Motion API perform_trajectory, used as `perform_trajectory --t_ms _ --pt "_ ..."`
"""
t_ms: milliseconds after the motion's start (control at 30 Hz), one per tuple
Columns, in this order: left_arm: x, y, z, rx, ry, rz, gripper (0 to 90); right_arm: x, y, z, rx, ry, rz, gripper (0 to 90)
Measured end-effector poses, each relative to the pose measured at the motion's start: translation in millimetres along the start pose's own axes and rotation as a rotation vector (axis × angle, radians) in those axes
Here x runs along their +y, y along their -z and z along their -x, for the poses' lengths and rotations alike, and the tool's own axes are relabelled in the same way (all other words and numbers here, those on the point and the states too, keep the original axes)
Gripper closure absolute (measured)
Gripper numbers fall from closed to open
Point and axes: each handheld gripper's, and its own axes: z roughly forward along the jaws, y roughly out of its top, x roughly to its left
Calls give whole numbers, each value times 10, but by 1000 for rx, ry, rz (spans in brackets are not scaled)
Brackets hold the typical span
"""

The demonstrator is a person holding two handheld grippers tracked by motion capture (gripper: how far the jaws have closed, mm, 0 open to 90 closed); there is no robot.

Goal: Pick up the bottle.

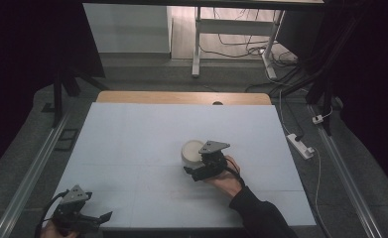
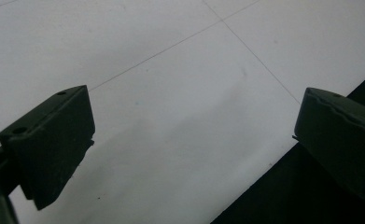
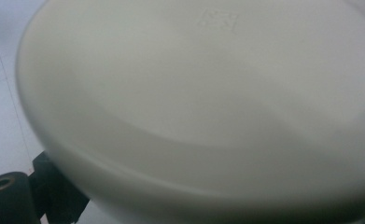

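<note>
We judge the step in hand as getting a grip on the white bowl (image 1: 192,152), which sits on the desk (image 1: 132,148) a bit right of centre. The right hand-held gripper (image 1: 197,171) is at the bowl's near side, w/ the hand (image 1: 226,179) behind it. Whether its jaws are clamped on the rim or just pressed up against the wall, we can't tell from these pics.

To do it well, we'd put one jaw inside the rim & one outside, close gently, then lift straight up w/o tilting. The glazed wall looks smooth, so a shallow bite could slip; go deep enough to hold.

The left hand-held gripper (image 1: 95,218) sits at the desk's near-left corner, well apart from the bowl, jaws wide apart, nothing between them.

The high view gives layout: bowl, both grippers, bare desk btw them. The right gripper view gives what that one can't: the bowl (image 3: 194,107) very close up, a small embossed mark (image 3: 220,21) on its surface, one jaw peeking from under its edge. The left gripper view shows the open gap over the desk's near edge.
</note>
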Motion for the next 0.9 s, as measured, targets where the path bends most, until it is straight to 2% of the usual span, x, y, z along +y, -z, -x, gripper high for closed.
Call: perform_trajectory --t_ms 200,400,567,900 --pt "2 -3 3 1 -2 -2 0 2 14 -18 -6 15 5 70" --pt "2 -1 2 -1 -2 -1 0 34 42 -29 -5 -2 9 70" --pt "2 -1 3 0 -3 -1 0 75 95 -69 17 -9 19 70" --pt "1 -1 6 0 -6 0 0 147 192 -195 50 13 31 70"
